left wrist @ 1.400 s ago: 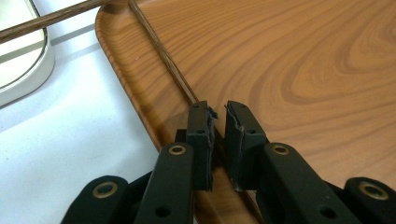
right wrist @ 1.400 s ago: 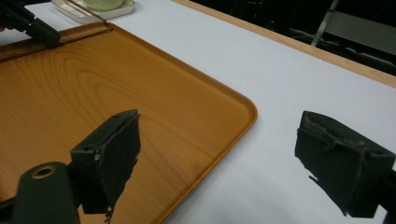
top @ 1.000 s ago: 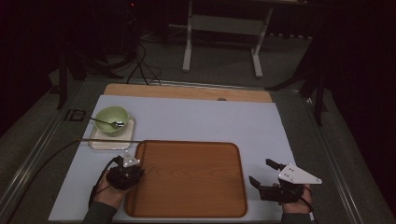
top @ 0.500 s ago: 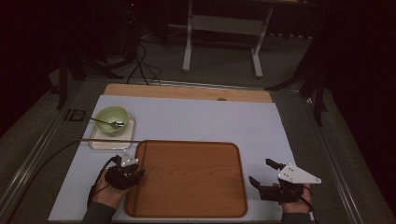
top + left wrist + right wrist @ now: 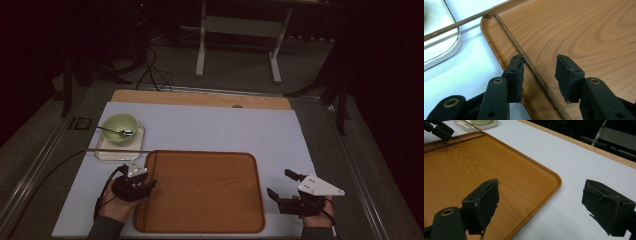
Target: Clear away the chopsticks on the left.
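Left gripper view: left gripper point(image 5: 539, 72) jaws parted, seemingly straddling a chopstick point(image 5: 534, 71) on the tray point(image 5: 586, 32); right gripper point(image 5: 539, 207) jaws wide apart.

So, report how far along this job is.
Done: hardly anything. One thin wooden stick lies inside the tray along its left rim. In hand: the left gripper hangs open astride that stick, not gripping it. The right gripper is open and empty beside the tray's right edge. Left: the bowl, spoon and second stick sit off the tray.
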A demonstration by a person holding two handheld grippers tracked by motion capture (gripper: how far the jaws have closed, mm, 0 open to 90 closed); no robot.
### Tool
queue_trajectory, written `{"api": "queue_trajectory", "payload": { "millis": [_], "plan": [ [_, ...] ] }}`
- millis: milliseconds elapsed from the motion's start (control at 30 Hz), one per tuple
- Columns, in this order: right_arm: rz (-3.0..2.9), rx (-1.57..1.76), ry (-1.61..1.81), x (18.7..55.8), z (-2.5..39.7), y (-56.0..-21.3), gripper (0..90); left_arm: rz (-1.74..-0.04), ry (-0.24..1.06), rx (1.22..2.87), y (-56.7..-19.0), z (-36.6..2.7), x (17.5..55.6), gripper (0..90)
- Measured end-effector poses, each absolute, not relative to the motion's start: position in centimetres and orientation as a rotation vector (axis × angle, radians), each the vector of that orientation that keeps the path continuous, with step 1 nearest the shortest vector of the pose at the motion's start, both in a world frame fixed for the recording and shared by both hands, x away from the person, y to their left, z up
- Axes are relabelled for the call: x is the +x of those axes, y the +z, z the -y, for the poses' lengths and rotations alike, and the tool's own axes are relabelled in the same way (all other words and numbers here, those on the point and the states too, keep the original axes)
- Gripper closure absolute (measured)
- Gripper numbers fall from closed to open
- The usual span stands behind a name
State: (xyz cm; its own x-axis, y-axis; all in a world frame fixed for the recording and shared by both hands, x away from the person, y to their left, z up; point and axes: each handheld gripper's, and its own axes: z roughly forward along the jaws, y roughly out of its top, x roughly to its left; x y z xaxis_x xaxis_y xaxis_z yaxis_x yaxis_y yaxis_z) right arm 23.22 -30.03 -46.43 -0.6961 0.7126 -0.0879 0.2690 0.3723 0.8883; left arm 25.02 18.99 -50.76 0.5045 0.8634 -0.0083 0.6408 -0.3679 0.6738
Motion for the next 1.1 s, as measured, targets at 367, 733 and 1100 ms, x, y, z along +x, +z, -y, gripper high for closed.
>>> {"api": "queue_trajectory", "payload": {
  "millis": [367, 733, 1100],
  "plan": [
    [-2.180, 0.837, 1.277, 23.2, 30.1, -46.4, 13.5, -1.246, 0.517, 2.016, -49.5, -21.0, 25.2, 52.0],
    [-2.172, 0.840, 1.290, 23.2, 30.3, -46.3, 13.3, -1.298, 0.597, 1.919, -48.4, -23.5, 25.4, 45.2],
    [-2.182, 0.834, 1.288, 23.2, 30.1, -46.3, 13.3, -1.326, 0.678, 1.871, -47.6, -26.1, 25.1, 41.1]
  ]
}}
